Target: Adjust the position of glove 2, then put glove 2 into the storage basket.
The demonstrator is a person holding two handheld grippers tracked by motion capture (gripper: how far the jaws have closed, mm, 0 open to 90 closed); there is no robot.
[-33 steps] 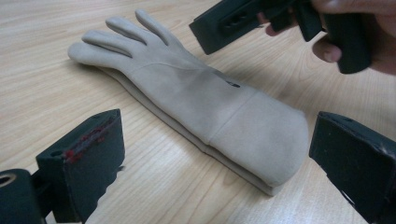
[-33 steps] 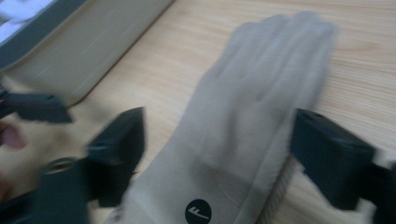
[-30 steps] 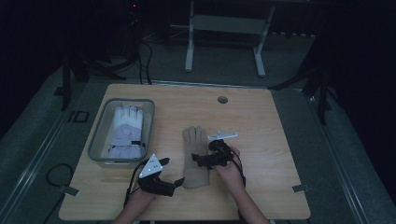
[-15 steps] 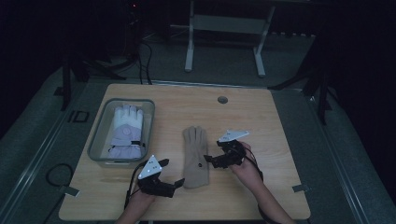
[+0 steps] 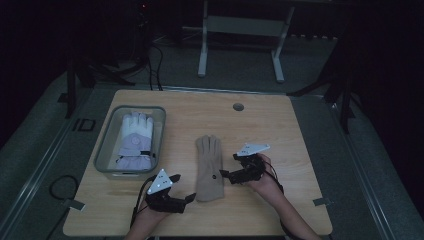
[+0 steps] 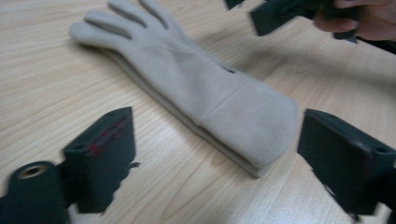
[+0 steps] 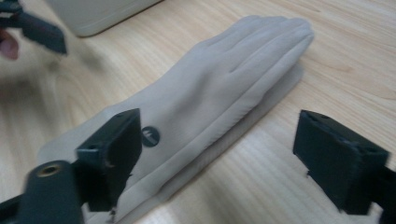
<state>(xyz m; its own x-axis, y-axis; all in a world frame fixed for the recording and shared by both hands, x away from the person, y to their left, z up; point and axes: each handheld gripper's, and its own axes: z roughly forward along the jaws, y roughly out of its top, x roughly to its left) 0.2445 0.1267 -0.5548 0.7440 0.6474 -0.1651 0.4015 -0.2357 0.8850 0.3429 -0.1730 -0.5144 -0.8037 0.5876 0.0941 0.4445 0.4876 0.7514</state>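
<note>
Jaws apart, L gripper [image 5: 186, 189] & R gripper [image 5: 226, 169] flanking tan glove [image 5: 208, 167].

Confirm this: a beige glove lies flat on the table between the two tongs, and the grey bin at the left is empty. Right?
Not quite: the bin holds a white glove, as the high view shows. The beige glove does lie flat on the table between the left tongs and right tongs.

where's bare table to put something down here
Bare wood runs along the far edge around the hole and down the right side past the right gripper. It is crowded near the front: the tan glove lies between both grippers, with the bin at left.
</note>
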